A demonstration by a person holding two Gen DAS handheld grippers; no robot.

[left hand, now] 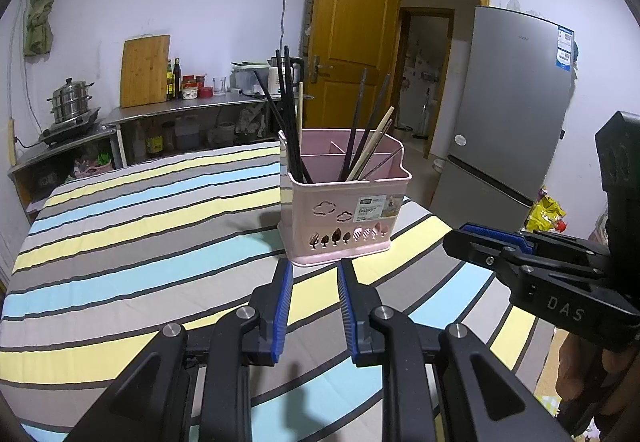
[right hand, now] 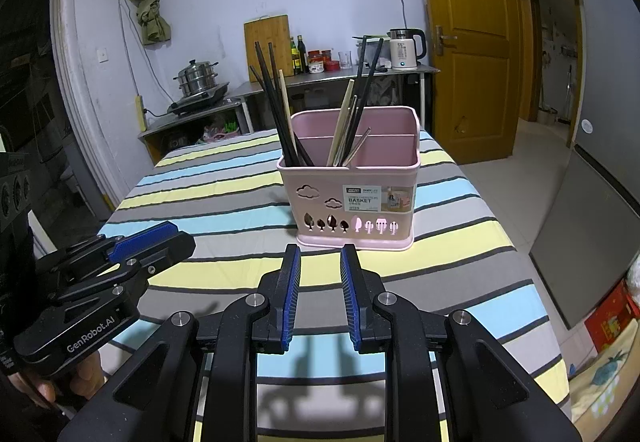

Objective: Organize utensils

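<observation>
A pink utensil basket [left hand: 340, 217] stands on the striped tablecloth [left hand: 140, 242]; it also shows in the right wrist view [right hand: 352, 197]. Black chopsticks [left hand: 290, 113] lean in its left compartment, and black and pale wooden chopsticks [left hand: 370, 137] lean in the middle one. In the right wrist view the black ones [right hand: 276, 101] stand left and the mixed ones [right hand: 352, 121] in the middle. My left gripper [left hand: 314, 266] is open and empty just in front of the basket. My right gripper [right hand: 320, 254] is open and empty, also just in front of it.
A steel counter [left hand: 192, 107] behind the table holds a cutting board, bottles, a kettle [right hand: 404, 47] and a steamer pot [left hand: 70, 99]. A grey fridge [left hand: 508, 101] stands right of the table, beside an open wooden door [left hand: 348, 41]. The right gripper shows at the right of the left wrist view [left hand: 472, 242].
</observation>
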